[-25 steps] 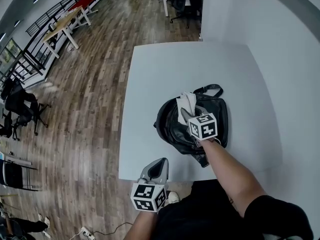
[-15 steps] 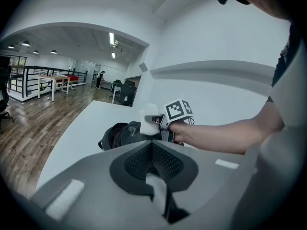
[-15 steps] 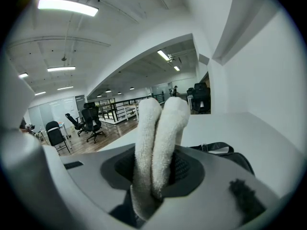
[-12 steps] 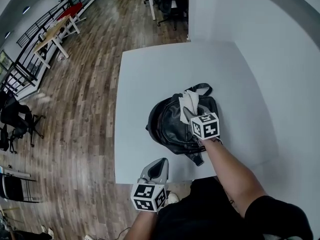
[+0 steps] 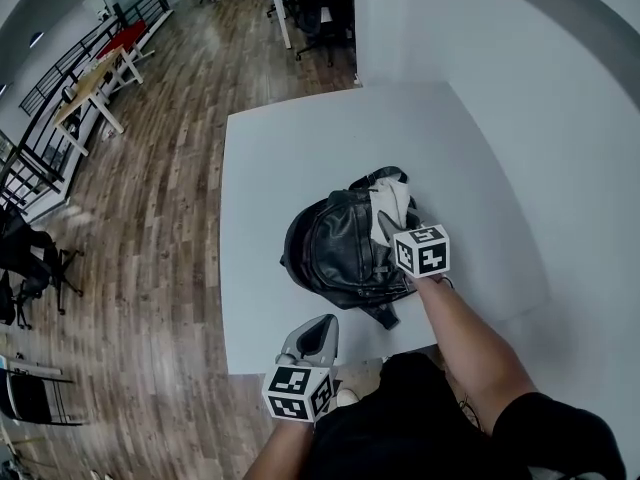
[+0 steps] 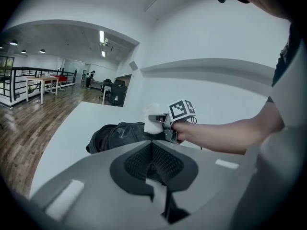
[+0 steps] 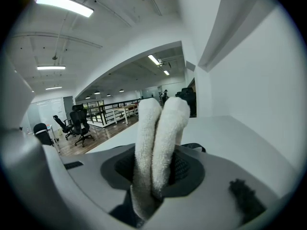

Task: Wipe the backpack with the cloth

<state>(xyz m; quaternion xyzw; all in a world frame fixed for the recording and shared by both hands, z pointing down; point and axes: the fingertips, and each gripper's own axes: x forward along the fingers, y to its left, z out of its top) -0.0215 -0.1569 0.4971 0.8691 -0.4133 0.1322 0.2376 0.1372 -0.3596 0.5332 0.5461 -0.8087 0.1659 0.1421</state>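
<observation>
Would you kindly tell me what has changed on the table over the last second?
The right gripper, shut on the cloth, has slid the cloth across the backpack towards its right edge. Nothing was taken hold of or let go. The backpack lies in the same spot on the table, and the left gripper stays shut and empty near the table's near edge.

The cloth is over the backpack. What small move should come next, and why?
Probably sweep the right gripper, jaws shut on the cloth, across the backpack toward the person; the cloth sits at the backpack's far end, and most of the surface lies nearer.
</observation>
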